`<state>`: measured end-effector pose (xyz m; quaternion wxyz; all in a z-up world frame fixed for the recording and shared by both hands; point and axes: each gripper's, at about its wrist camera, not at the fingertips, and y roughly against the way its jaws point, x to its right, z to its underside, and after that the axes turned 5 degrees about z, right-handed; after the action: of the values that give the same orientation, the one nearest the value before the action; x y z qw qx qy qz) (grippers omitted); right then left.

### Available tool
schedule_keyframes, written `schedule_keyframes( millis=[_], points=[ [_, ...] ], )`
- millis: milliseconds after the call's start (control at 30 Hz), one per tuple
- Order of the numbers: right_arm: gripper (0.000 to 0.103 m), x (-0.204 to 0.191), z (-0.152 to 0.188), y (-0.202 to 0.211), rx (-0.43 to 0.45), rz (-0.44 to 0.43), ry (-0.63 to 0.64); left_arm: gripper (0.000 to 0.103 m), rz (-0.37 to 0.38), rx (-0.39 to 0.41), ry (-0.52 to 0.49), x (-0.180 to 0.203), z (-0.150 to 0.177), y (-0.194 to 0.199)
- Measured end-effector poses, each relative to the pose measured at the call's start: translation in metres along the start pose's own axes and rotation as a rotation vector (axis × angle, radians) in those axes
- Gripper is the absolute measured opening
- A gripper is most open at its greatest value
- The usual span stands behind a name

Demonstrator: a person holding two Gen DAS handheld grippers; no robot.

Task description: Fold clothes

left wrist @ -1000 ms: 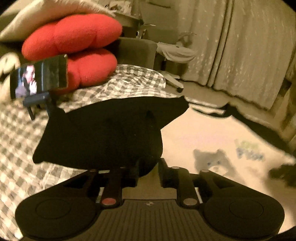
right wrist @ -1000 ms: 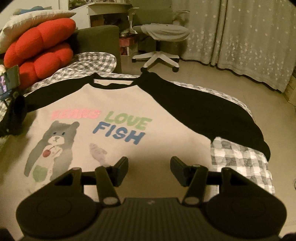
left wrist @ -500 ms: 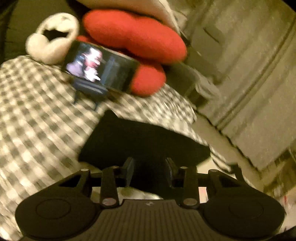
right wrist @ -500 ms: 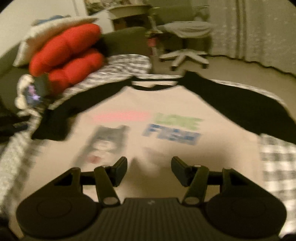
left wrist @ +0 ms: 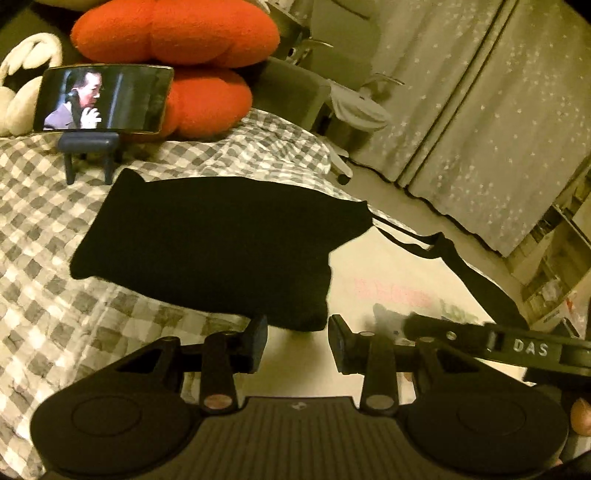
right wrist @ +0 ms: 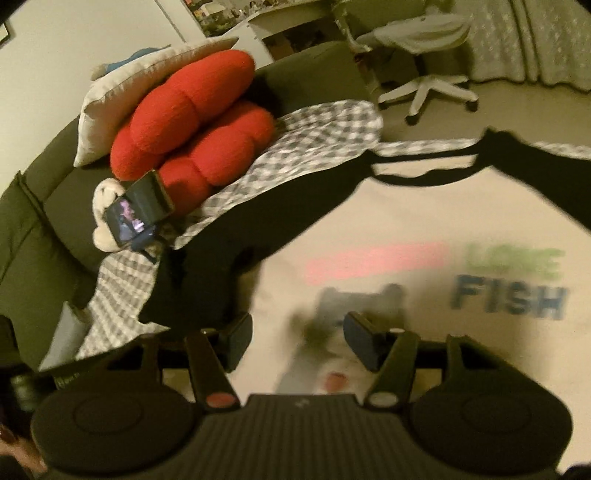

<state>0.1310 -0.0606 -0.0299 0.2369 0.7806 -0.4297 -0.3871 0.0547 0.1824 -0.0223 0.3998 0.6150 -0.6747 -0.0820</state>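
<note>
A cream shirt with black raglan sleeves and a bear and "FISH" print lies face up on the checkered cover. Its left black sleeve lies flat, stretched out toward the phone. In the left wrist view, my left gripper is open at the sleeve's near edge, with nothing between its fingers. My right gripper is open over the blurred bear print, the same sleeve just ahead to its left. A black bar of the right gripper shows beside the left one.
A phone on a stand plays video just beyond the sleeve end. Behind it are red cushions and a white plush toy. A dark green sofa back runs along the left. An office chair and curtains stand beyond.
The left gripper's jaws have widened and it has drawn back; the black sleeve now lies flat. The right gripper has swung left, from the shirt's middle toward that sleeve.
</note>
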Motion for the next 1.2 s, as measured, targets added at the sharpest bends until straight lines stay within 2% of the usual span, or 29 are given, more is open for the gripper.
schedule_keyframes(
  millis=[200, 400, 467, 533, 633, 1000, 1200],
  points=[
    [0.057, -0.023, -0.010, -0.026, -0.017, -0.055, -0.007, 0.035, -0.014, -0.030, 0.012, -0.004, 0.002, -0.004],
    [0.056, -0.038, -0.011, -0.053, -0.055, -0.039, 0.013, 0.035, -0.037, -0.061, 0.013, -0.007, 0.003, -0.012],
    [0.048, -0.040, -0.010, -0.058, -0.059, -0.040, 0.018, 0.035, -0.038, -0.064, 0.017, -0.008, 0.004, -0.013],
    [0.028, -0.041, -0.009, -0.059, -0.062, -0.050, 0.028, 0.035, -0.042, -0.064, 0.016, -0.007, 0.004, -0.013],
    [0.009, -0.047, -0.009, -0.058, -0.055, -0.044, 0.063, 0.035, -0.050, -0.067, 0.006, -0.006, 0.005, -0.014],
    [0.008, -0.061, -0.034, -0.024, 0.087, 0.008, 0.160, 0.040, -0.054, -0.071, -0.036, -0.001, 0.005, -0.015],
    [0.008, -0.046, -0.029, -0.026, 0.065, 0.009, 0.115, 0.040, -0.036, -0.072, -0.007, -0.006, 0.003, -0.015]
  ],
)
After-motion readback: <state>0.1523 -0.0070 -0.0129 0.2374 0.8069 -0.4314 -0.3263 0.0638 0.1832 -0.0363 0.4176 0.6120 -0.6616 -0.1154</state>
